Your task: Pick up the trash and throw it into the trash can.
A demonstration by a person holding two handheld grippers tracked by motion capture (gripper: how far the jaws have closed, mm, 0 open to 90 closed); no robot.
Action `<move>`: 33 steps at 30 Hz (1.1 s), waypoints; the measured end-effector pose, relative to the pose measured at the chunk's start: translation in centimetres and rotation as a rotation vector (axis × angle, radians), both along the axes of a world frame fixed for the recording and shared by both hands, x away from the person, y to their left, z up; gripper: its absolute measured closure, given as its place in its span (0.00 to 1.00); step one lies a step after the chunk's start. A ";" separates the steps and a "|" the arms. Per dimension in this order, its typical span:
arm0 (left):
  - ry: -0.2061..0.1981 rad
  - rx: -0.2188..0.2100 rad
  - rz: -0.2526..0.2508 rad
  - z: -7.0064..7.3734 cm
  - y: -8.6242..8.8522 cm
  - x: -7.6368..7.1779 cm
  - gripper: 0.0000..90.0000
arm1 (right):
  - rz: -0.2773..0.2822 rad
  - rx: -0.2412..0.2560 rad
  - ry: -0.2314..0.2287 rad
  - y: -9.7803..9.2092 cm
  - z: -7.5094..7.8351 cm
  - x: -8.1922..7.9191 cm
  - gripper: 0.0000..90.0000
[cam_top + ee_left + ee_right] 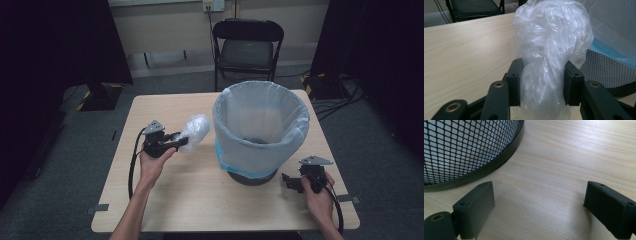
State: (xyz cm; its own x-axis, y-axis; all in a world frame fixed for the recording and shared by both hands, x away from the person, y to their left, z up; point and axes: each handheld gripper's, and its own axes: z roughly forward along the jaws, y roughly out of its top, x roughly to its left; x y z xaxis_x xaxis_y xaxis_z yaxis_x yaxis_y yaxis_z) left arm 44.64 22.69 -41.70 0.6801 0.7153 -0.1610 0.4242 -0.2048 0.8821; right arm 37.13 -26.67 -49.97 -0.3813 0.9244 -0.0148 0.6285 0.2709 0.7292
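A crumpled clear plastic bag point(194, 129) is held above the wooden table point(165, 195), just left of the bin. My left gripper point(176, 142) is shut on its lower part; in the left gripper view the bag point(550, 47) bulges up between the two black jaws of the left gripper point(542, 82). A black mesh waste bin point(260, 130) lined with a translucent bag stands at the table's middle right. My right gripper point(289, 182) rests low by the bin's base, open, with bare table between its jaws point(537, 202); the bin's mesh wall point(461, 147) is close at its left.
A black folding chair point(247, 47) stands behind the table's far edge. Dark curtains hang at both sides, with cables and stands on the floor point(330, 87). The liner's blue hem point(614, 53) shows close to the held bag.
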 end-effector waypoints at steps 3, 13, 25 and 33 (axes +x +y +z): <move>-0.013 -0.011 0.005 0.5 0.0 0.0 0.65 | 0.000 0.000 0.000 0.0 0.0 0.0 0.10; -0.101 -0.079 -0.004 4.3 0.0 0.0 0.69 | 0.000 0.000 0.000 0.0 0.0 0.0 0.10; -0.125 -0.118 -0.038 5.6 0.1 0.5 0.96 | 0.000 0.000 0.000 0.0 0.0 0.0 0.10; -0.164 -0.134 -0.058 7.8 -0.2 0.4 0.99 | 0.000 0.000 0.000 0.0 0.0 0.0 0.10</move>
State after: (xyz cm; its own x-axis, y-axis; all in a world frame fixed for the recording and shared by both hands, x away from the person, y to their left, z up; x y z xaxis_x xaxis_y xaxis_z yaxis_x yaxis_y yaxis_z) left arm 45.08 22.47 -33.95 0.7443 0.6537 -0.1363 0.2639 -0.1005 0.9593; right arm 37.13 -26.67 -49.97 -0.3813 0.9244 -0.0147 0.6285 0.2708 0.7292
